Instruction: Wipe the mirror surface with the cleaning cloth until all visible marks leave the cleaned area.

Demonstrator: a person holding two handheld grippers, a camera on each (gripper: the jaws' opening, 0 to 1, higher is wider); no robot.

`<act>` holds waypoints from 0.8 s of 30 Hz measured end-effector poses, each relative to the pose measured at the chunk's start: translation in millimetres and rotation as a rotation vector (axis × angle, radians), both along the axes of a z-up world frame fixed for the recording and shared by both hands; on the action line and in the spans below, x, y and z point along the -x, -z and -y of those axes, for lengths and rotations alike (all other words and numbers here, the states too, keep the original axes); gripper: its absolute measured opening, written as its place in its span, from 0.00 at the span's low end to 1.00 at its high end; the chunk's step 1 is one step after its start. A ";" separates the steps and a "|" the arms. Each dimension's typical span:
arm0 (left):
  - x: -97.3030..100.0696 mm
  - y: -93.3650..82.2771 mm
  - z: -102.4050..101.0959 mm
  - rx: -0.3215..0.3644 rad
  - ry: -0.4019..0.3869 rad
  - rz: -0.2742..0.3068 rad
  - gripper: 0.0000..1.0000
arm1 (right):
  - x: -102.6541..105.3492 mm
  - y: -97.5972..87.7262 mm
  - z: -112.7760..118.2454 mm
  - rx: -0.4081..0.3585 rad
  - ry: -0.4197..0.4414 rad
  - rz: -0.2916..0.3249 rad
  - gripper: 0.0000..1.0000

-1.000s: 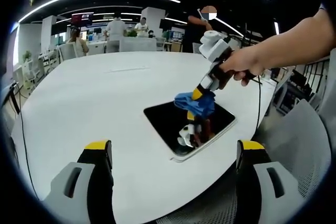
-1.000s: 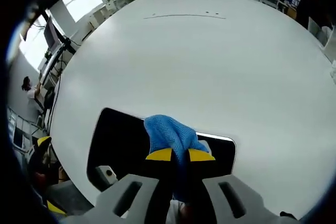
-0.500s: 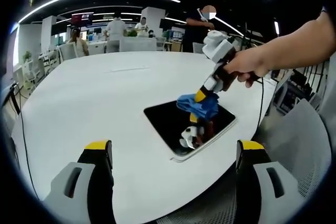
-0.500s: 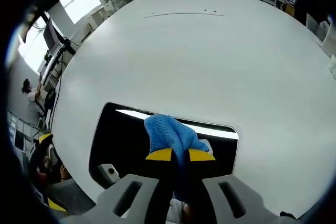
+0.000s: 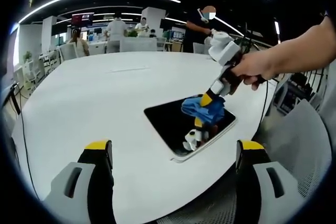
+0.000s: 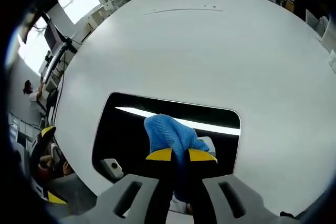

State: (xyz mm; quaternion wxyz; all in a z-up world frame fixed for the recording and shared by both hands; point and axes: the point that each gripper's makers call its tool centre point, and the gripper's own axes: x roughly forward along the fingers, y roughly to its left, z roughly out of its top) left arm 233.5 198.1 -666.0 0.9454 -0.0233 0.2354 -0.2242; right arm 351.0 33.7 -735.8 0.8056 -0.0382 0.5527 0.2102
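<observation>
the left gripper (image 5: 170, 156) waits with jaws spread wide and empty at the table (image 5: 94, 103) edge, so it blocks nothing; beyond it the right gripper (image 6: 180, 155) pinches the blue cleaning cloth (image 6: 169, 133) and presses it onto the dark mirror (image 6: 131, 129) to rub it; marks are perhaps too faint to judge; people stand far behind.

Left gripper view: cam sits back off the near edge of the big white round-cornered table (image 5: 79, 103), low angle, looking across it twd the office bkgd; dark rectangular mirror w/ white frame (image 5: 173, 129) mid-dist near the right edge. Right gripper view: close, steep look-down on the same mirror (image 6: 131, 129), facing the far table edge. Shared: mirror, table top (image 6: 210, 51), bunched blue cleaning cloth (image 5: 203, 109) (image 6: 170, 136).
</observation>
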 end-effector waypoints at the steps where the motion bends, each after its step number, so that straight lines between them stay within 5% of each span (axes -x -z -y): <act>1: -0.1 0.0 -0.3 -0.001 -0.002 0.001 0.97 | 2.2 -0.5 0.4 -0.005 0.006 -0.001 0.03; 24: 0.6 1.5 2.4 -0.028 0.018 -0.002 0.97 | 27.3 2.9 5.9 -0.041 0.038 -0.027 0.03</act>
